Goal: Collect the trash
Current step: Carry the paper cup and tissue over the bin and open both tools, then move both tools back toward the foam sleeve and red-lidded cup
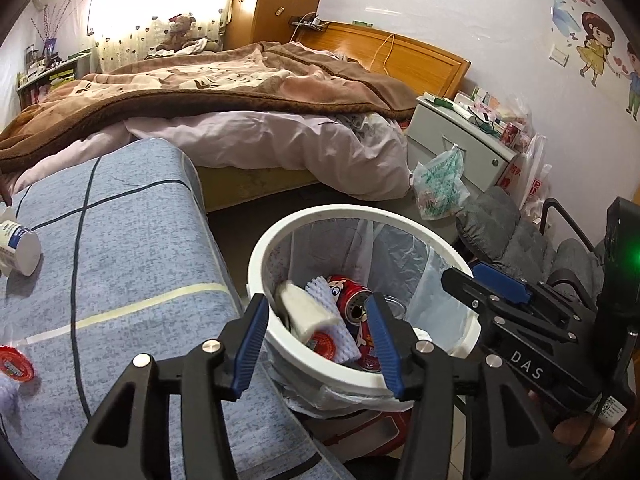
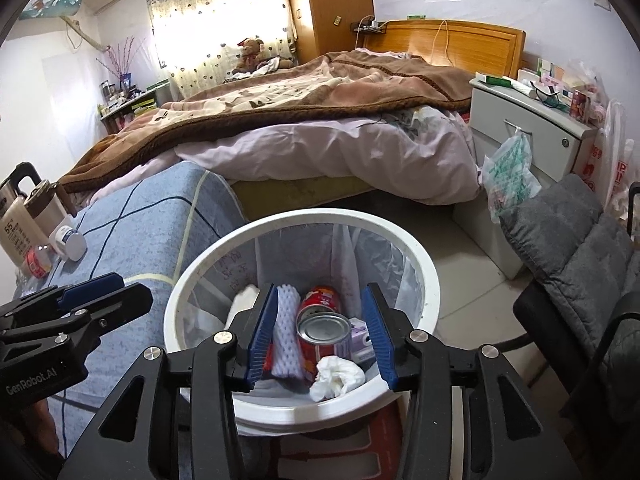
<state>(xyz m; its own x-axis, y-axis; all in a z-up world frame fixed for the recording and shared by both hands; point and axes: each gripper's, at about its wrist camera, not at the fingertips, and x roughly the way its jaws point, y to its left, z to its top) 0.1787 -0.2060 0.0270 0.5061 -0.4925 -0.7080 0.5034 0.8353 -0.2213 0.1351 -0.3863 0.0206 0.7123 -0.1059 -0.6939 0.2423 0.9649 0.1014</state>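
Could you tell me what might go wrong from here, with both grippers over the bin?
1. The white wad looks mid-air beside the left gripper, close to the bin rim; it might catch there.
2. The right gripper is open just above the can and tissue, and could snag the thin liner when pulled back.
3. The two grippers sit close together and could bump.

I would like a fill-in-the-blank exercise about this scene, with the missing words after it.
1. Both grippers hang above the white ___.
2. The left gripper has ___ jaws.
3. The red can lies ___ the bin.
4. The white cup lies on the ___ checked cloth.

Missing words: bin; open; inside; blue
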